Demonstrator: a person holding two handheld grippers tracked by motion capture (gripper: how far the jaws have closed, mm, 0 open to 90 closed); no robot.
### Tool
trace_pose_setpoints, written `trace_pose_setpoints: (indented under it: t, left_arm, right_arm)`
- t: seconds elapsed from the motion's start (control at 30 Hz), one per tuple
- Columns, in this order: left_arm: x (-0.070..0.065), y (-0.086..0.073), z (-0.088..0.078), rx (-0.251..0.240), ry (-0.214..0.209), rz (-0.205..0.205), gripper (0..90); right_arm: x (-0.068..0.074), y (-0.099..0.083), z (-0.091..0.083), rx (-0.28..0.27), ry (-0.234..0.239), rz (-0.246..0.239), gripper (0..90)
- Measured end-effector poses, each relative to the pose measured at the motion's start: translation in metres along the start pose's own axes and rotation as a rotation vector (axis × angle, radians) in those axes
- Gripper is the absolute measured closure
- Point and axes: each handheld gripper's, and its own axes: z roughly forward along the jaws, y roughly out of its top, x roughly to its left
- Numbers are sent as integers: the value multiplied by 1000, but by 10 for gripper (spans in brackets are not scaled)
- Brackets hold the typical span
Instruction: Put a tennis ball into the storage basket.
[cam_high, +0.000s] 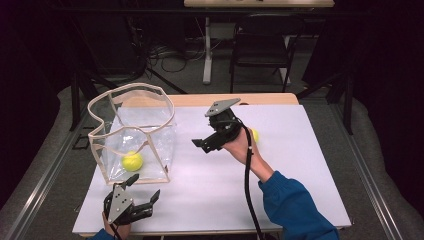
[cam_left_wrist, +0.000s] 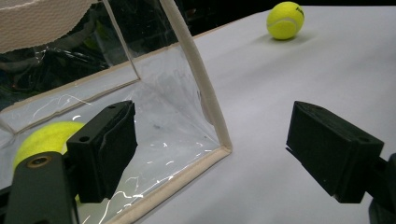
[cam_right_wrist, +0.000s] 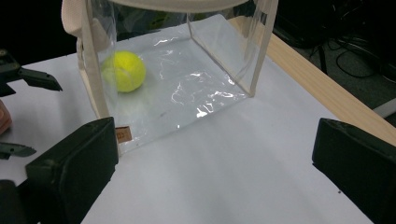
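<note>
On the white tabletop (cam_high: 210, 195) stands a clear plastic bag (cam_high: 132, 132) with cream fabric trim, open at the top and set toward the left side. Inside it, on its floor near the front left corner, lies a yellow tennis ball (cam_high: 132, 161); the right gripper view shows this ball (cam_right_wrist: 124, 71) through the transparent wall. A second tennis ball (cam_high: 254, 135) lies out on the tabletop to the right of the bag, well apart from it, just behind the person's right hand (cam_high: 240, 148) in the high view; the left gripper view shows it (cam_left_wrist: 285, 20) far off on the white surface.

The left gripper (cam_high: 142, 189) sits low at the near edge of the tabletop, just in front of the bag's front wall, its fingers spread wide and holding nothing. In its own view, one finger (cam_left_wrist: 105, 149) overlaps the bag's lower wall while the other is over bare tabletop; whether it touches the bag I cannot tell.

The right gripper (cam_high: 201, 144) is held above the middle of the tabletop, pointing left toward the bag, near it but apart. Its fingers (cam_right_wrist: 74, 170) are wide apart and empty, framing the bag's near corner in the right gripper view. A black cable (cam_high: 247, 175) trails from it along the blue sleeve (cam_high: 292, 205).
</note>
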Motion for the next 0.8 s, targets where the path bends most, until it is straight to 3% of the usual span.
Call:
trace_pose_setpoints:
  t: [0.5,0.8]
  left_arm:
    - [-1,0,0,-1,5,0,159]
    - [-1,0,0,0,6,3,159]
  right_arm:
    - [-12,-47,-15,14,-38,50,0]
    - [-13,-76,-21,31,-88,49,0]
